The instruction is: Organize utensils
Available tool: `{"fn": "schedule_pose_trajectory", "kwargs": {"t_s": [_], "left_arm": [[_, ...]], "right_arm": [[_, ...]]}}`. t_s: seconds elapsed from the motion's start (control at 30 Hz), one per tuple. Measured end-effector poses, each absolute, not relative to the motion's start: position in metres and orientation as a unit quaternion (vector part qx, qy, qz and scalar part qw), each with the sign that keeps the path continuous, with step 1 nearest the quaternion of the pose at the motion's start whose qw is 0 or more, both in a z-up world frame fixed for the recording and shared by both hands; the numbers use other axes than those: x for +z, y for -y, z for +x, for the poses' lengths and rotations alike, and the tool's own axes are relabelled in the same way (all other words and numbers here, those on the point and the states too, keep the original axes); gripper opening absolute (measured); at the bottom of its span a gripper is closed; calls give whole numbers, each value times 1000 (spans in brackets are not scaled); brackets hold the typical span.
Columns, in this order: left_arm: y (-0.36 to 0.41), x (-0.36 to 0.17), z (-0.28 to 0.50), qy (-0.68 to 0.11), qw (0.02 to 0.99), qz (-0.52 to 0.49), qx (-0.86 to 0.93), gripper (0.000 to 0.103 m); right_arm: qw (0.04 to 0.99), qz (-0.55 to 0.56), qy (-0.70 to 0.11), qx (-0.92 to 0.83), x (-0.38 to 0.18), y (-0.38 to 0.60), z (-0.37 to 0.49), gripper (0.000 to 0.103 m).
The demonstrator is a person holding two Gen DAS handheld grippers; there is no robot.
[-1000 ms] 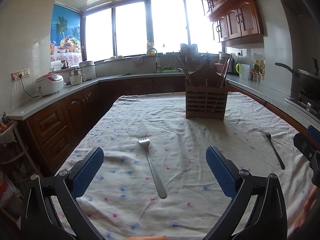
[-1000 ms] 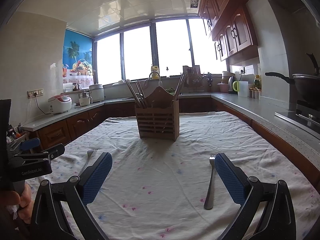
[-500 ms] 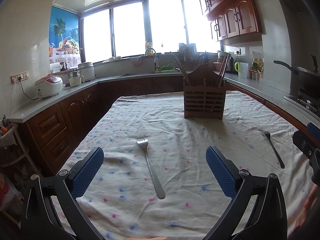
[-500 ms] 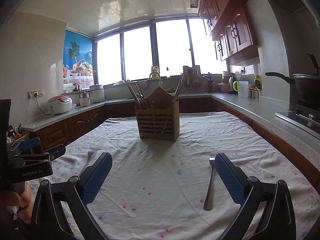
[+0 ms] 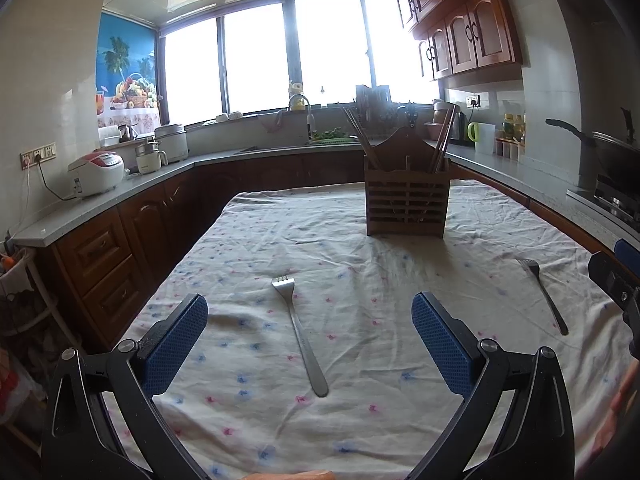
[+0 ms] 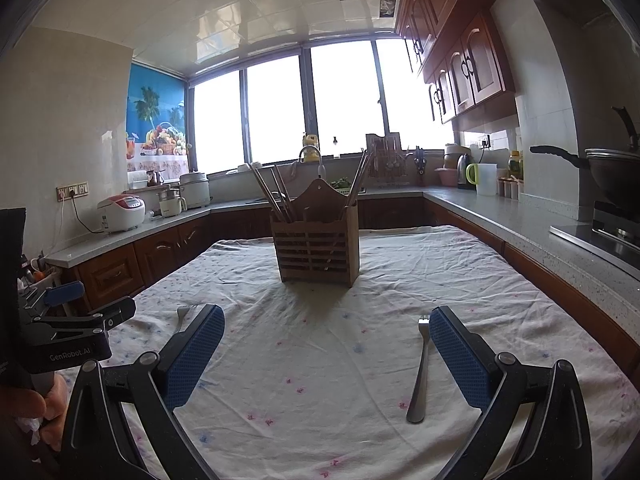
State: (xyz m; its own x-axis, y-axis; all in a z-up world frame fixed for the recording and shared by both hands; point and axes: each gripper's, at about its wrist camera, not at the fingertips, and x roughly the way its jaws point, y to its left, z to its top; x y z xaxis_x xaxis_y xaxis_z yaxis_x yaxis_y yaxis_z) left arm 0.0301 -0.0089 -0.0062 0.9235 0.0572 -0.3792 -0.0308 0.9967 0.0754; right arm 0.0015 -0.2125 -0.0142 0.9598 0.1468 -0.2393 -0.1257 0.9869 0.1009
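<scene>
A steel fork (image 5: 299, 336) lies on the flowered tablecloth between the open fingers of my left gripper (image 5: 310, 320), tines pointing away. A second fork (image 6: 420, 372) lies just inside the right finger of my open right gripper (image 6: 326, 332); it also shows in the left wrist view (image 5: 542, 294). A wooden utensil holder (image 5: 406, 204) with chopsticks stands upright at the far middle of the table, also in the right wrist view (image 6: 316, 246). Both grippers are empty and hover above the cloth. The first fork's tines peek past my right gripper's left finger (image 6: 182, 314).
Grey counters with wooden cabinets (image 5: 100, 248) run round the table on the left, back and right. A rice cooker (image 5: 98, 172) sits on the left counter, a wok (image 6: 608, 172) on the stove at right. The left gripper's body (image 6: 60, 332) shows at the right view's left edge.
The left gripper has tilted up slightly, so the fork and holder sit a little lower in its view. The right gripper has hardly moved.
</scene>
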Motion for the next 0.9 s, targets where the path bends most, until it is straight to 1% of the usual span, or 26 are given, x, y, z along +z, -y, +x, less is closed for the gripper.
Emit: {"fn": "schedule_pose_trajectory", "kwargs": {"t_s": [0.9], "left_arm": [[9, -4, 30, -198, 979, 34, 19, 103]], "right_arm": [[989, 46, -122, 71, -12, 213, 1, 103]]}}
